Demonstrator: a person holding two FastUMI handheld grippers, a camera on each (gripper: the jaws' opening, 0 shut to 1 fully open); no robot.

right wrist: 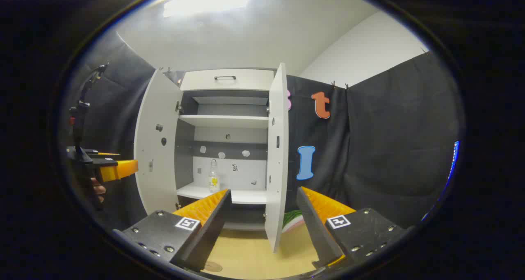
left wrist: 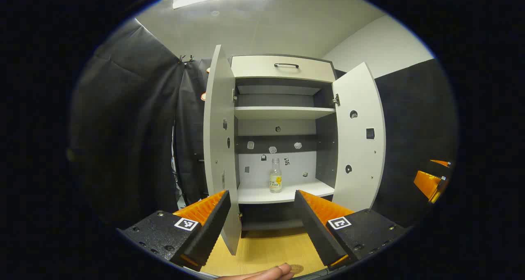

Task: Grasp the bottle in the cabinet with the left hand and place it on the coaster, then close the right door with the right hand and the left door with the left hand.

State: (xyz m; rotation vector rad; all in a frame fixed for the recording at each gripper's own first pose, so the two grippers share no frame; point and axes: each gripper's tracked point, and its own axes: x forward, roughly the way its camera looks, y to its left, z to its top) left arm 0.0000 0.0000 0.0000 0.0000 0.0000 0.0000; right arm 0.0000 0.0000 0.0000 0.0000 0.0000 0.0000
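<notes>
Bottle [left wrist: 275, 180] stands upright on the lower shelf [left wrist: 283, 192] inside the cabinet [left wrist: 283, 67], untouched, with left door [left wrist: 219, 149] and right door [left wrist: 359, 136] both swung open. Left hand-held gripper [left wrist: 262, 222] hangs in front of the cabinet well short of the bottle, fingers spread apart and empty; right hand-held gripper [right wrist: 262, 222] likewise apart and empty, facing the right door's edge. Coaster [left wrist: 296, 268] lies on the wooden bench [left wrist: 262, 247] at the bottom edge of the left gripper view, beside a person's fingers [left wrist: 262, 274].
</notes>
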